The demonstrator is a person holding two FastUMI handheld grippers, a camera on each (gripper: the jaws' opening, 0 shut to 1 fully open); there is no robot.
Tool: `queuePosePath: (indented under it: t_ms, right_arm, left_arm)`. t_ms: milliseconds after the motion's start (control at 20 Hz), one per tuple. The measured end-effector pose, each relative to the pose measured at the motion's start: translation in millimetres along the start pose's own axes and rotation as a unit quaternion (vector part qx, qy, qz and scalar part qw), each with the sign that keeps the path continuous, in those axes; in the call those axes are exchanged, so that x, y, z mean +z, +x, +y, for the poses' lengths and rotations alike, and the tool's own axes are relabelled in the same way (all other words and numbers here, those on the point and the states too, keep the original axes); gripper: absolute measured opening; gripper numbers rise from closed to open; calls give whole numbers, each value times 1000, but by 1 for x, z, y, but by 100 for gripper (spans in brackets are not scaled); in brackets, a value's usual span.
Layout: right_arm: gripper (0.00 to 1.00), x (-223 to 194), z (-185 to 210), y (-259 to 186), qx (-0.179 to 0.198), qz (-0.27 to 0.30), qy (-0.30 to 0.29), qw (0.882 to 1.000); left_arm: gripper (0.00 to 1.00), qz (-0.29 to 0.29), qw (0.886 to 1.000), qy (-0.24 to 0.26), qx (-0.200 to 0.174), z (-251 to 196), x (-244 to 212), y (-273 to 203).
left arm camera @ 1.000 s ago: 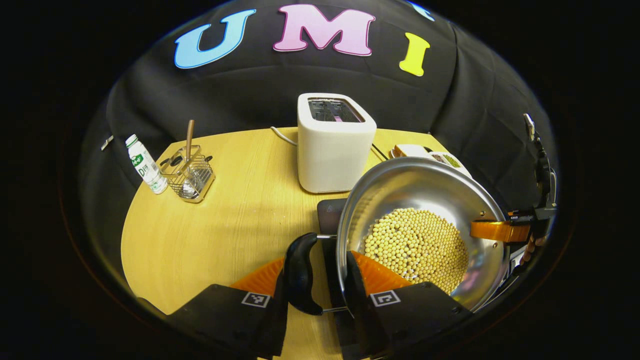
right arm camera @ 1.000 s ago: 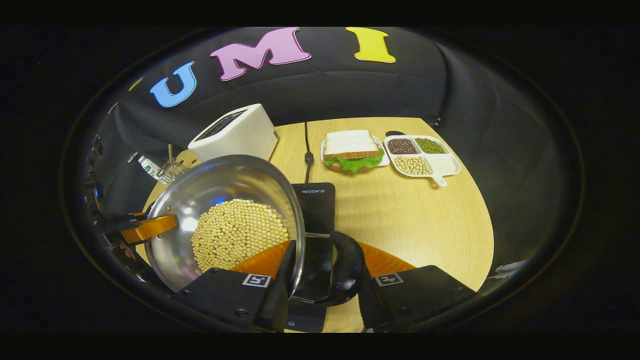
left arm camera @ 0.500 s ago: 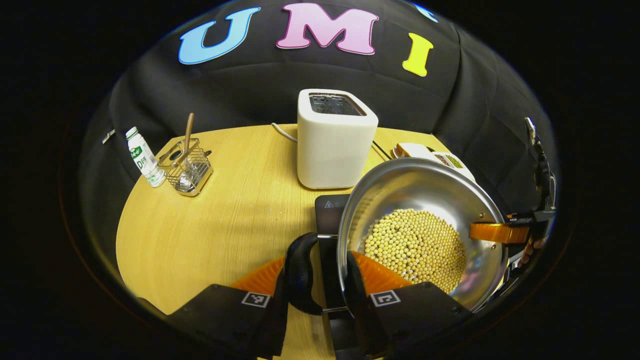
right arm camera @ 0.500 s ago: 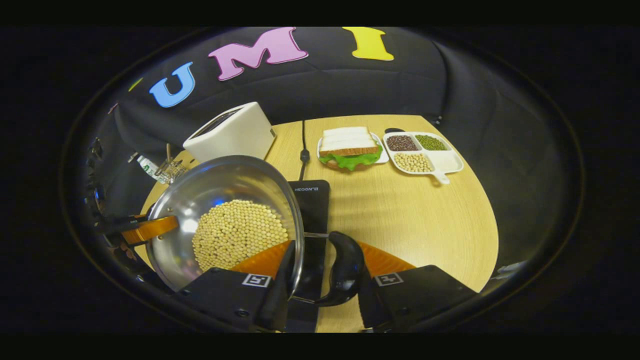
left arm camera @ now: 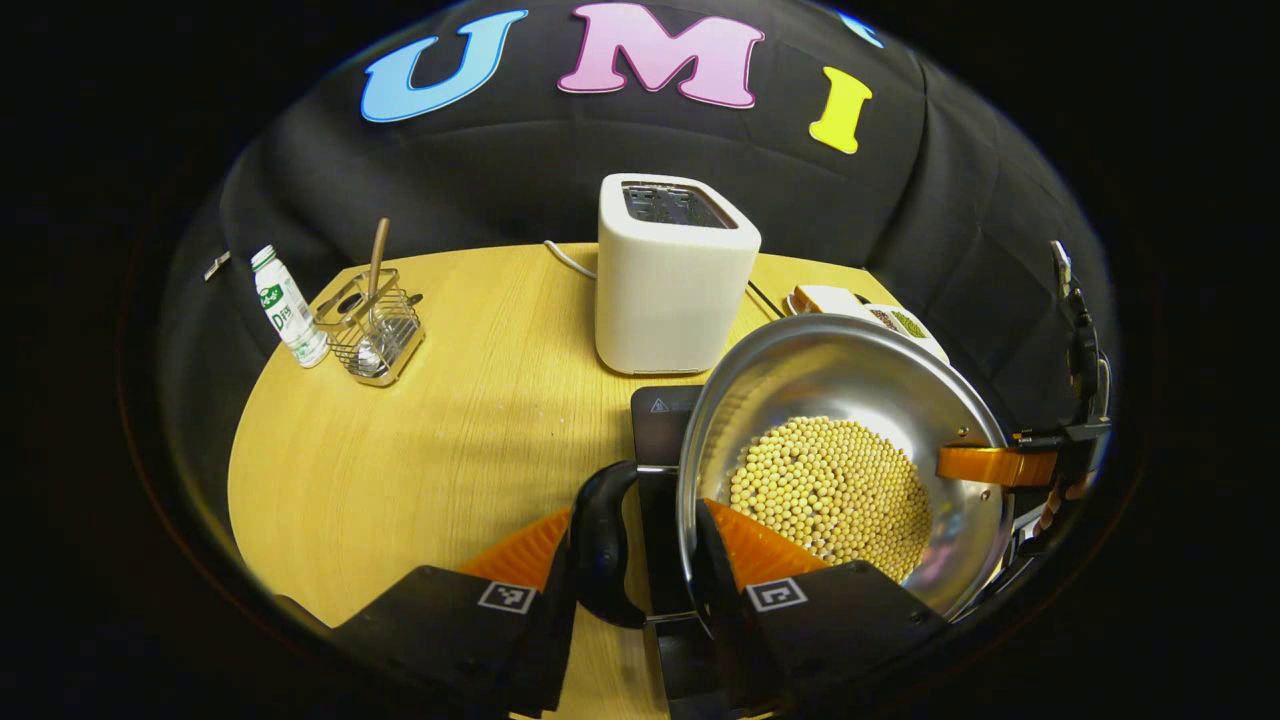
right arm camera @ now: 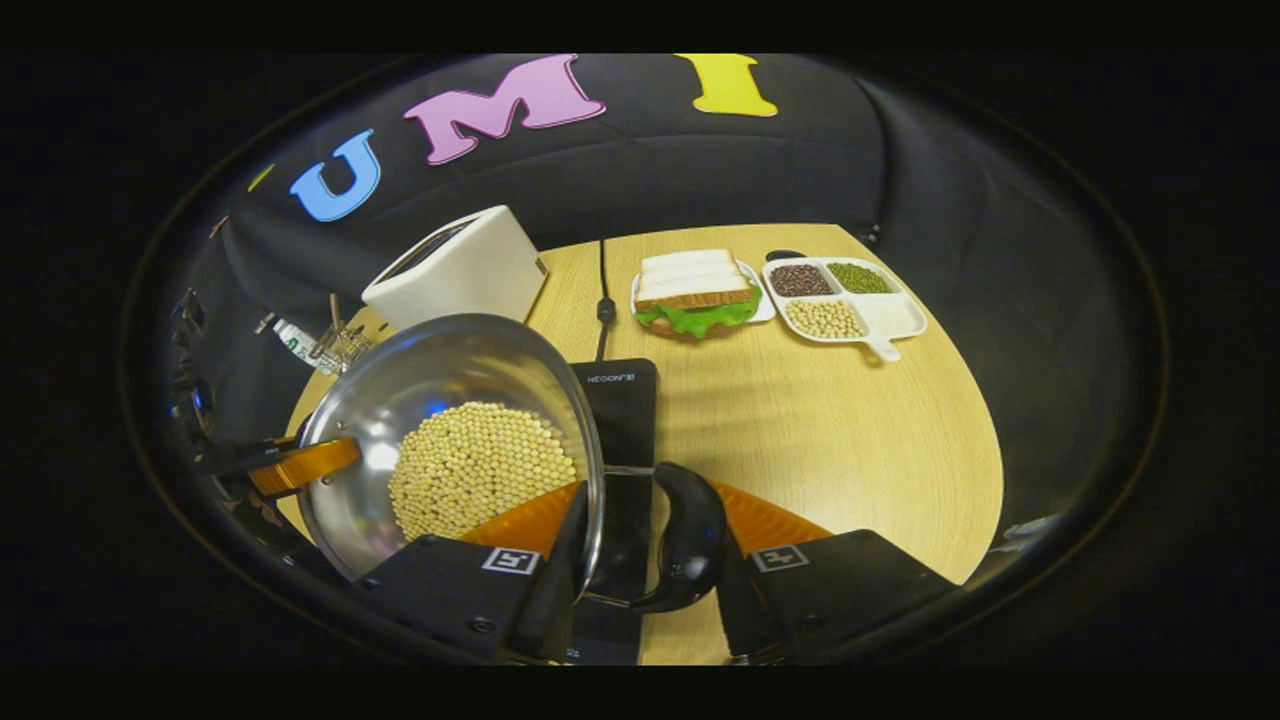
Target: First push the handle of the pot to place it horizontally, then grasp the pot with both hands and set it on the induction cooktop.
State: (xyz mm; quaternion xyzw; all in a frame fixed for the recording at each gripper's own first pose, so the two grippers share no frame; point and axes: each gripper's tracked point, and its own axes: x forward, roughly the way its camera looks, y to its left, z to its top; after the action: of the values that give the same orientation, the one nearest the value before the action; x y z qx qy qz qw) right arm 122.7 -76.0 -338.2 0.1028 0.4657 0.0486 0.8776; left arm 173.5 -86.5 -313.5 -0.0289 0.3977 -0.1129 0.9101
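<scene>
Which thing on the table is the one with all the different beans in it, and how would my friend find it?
Start at the white toaster at the back of the round wooden table, then look along the back edge past the sandwich. Right beside the sandwich sits the white divided tray. Unlike its neighbour, it has separate compartments of dark, green and pale beans, one empty, and a short handle.

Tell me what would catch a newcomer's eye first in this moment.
A shiny steel pot heaped with pale beans, gripped at its side handles by the left gripper and right gripper above a black induction cooktop. Behind stands a white toaster.
</scene>
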Motion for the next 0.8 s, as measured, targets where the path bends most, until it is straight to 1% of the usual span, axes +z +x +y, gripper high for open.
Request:
queuePosePath:
  t_ms: [100,150,200,250,300,350,400,450,500,600,800]
  right_arm:
    - [63,0,-2,0,-6,-1,0,1000]
    - [66,0,-2,1,-7,-2,-3,1000]
    - [68,-1,-1,0,-10,0,-4,1000]
    - [87,0,0,0,-10,-1,-5,1000]
    - [96,3,-1,-2,-15,-7,-6,1000]
    - [94,8,-4,-4,-22,-18,-5,1000]
    - [99,11,-4,-7,-26,-27,-3,999]
    - [99,14,-4,-11,-28,-34,2,999]
    - [99,16,-4,-15,-28,-38,6,999]
    - [99,25,-2,-24,-30,-58,11,998]
    - [99,50,6,-60,-35,-115,5,993]
  left_arm:
    - [64,2,1000,4,0,0,0,0]
    - [64,1,1000,8,-1,-1,0,-1]
    - [67,3,1000,14,-1,-2,1,-1]
    - [68,-4,1000,23,-2,-2,3,-4]
    - [75,-12,999,30,-6,-5,7,-5]
    - [80,-21,999,34,-7,-6,10,-7]
    - [93,-25,999,34,-7,-6,13,-13]
    - [99,-27,999,32,-3,-5,12,-12]
    - [97,-28,999,29,0,-4,12,-14]
    - [97,-35,999,20,4,-2,14,-22]
    - [96,-71,997,5,18,3,27,-53]
